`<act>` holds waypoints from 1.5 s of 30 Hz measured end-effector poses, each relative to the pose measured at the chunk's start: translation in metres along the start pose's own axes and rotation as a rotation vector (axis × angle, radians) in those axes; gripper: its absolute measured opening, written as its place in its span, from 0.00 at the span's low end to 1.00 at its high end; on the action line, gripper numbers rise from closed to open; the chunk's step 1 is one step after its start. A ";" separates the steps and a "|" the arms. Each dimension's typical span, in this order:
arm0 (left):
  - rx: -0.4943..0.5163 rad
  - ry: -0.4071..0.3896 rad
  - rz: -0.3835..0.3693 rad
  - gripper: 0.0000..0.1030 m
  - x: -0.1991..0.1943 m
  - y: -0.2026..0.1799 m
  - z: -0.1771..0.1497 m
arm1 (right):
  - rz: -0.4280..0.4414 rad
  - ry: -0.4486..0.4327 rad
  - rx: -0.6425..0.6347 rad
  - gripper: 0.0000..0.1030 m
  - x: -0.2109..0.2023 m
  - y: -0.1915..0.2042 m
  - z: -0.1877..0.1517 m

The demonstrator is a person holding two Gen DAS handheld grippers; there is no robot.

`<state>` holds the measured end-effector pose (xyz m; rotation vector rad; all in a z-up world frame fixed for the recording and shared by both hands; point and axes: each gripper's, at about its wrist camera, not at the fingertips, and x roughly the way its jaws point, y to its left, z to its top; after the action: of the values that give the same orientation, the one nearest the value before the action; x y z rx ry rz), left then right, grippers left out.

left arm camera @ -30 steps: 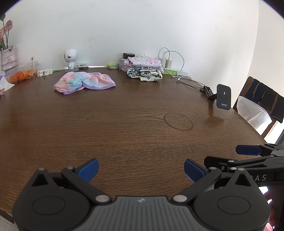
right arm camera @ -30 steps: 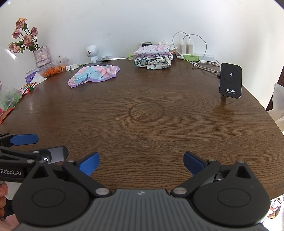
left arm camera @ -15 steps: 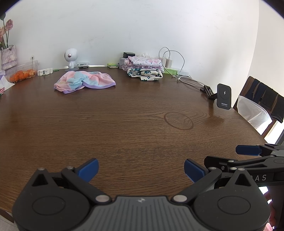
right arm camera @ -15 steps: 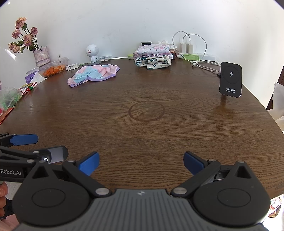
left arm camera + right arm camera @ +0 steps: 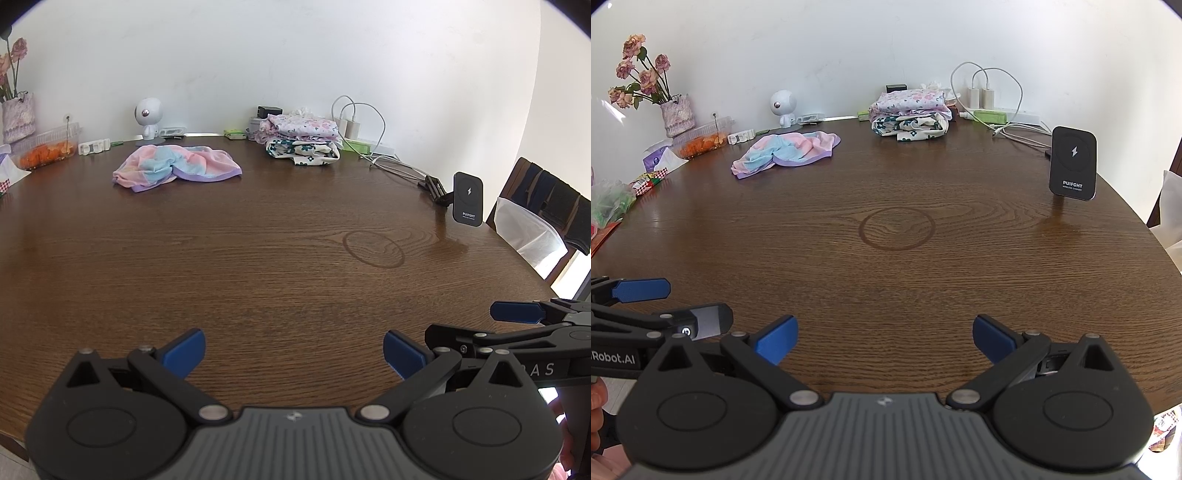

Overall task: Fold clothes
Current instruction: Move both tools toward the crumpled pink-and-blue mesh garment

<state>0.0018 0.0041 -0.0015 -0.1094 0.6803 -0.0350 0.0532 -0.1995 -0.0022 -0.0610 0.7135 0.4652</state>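
Observation:
A crumpled pink, blue and purple garment (image 5: 177,168) (image 5: 785,153) lies unfolded on the far left part of the brown wooden table (image 5: 258,266) (image 5: 894,280). A stack of folded floral clothes (image 5: 303,142) (image 5: 910,116) sits at the far edge near the wall. My left gripper (image 5: 293,350) hovers open over the near table edge, nothing between its blue pads. My right gripper (image 5: 882,338) is likewise open and empty at the near edge. Each gripper shows from the side in the other's view, the right gripper (image 5: 517,325) and the left gripper (image 5: 653,306). Both are far from the clothes.
A black wireless charger stand (image 5: 468,198) (image 5: 1073,163) stands at the right, with white cables and plugs (image 5: 993,107) behind it. A small white robot figure (image 5: 148,114), a tub of orange food (image 5: 701,138), a flower vase (image 5: 677,116) and snack packs line the far left. A chair (image 5: 543,206) stands at the right.
The left wrist view has shifted very slightly, the table contents sitting a touch lower and left. Both grippers stay open and nothing on the table has moved.

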 end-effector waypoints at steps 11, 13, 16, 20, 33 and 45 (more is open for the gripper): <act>0.004 -0.018 0.035 1.00 0.014 0.014 0.014 | 0.025 -0.015 -0.058 1.00 0.022 0.009 0.021; 0.002 -0.021 0.049 1.00 0.017 0.018 0.019 | 0.033 -0.019 -0.069 1.00 0.028 0.010 0.028; 0.000 -0.027 0.068 1.00 0.022 0.024 0.027 | 0.047 -0.027 -0.079 1.00 0.037 0.013 0.040; -0.016 -0.034 0.081 1.00 0.030 0.034 0.040 | 0.064 -0.034 -0.093 1.00 0.052 0.017 0.056; -0.038 -0.049 0.135 1.00 0.059 0.068 0.086 | 0.123 -0.033 -0.163 1.00 0.100 0.038 0.108; -0.114 -0.046 0.146 1.00 0.096 0.124 0.130 | 0.186 -0.034 -0.211 1.00 0.160 0.067 0.160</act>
<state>0.1574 0.1328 0.0249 -0.1698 0.6432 0.1461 0.2277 -0.0434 0.0232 -0.1853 0.6378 0.7173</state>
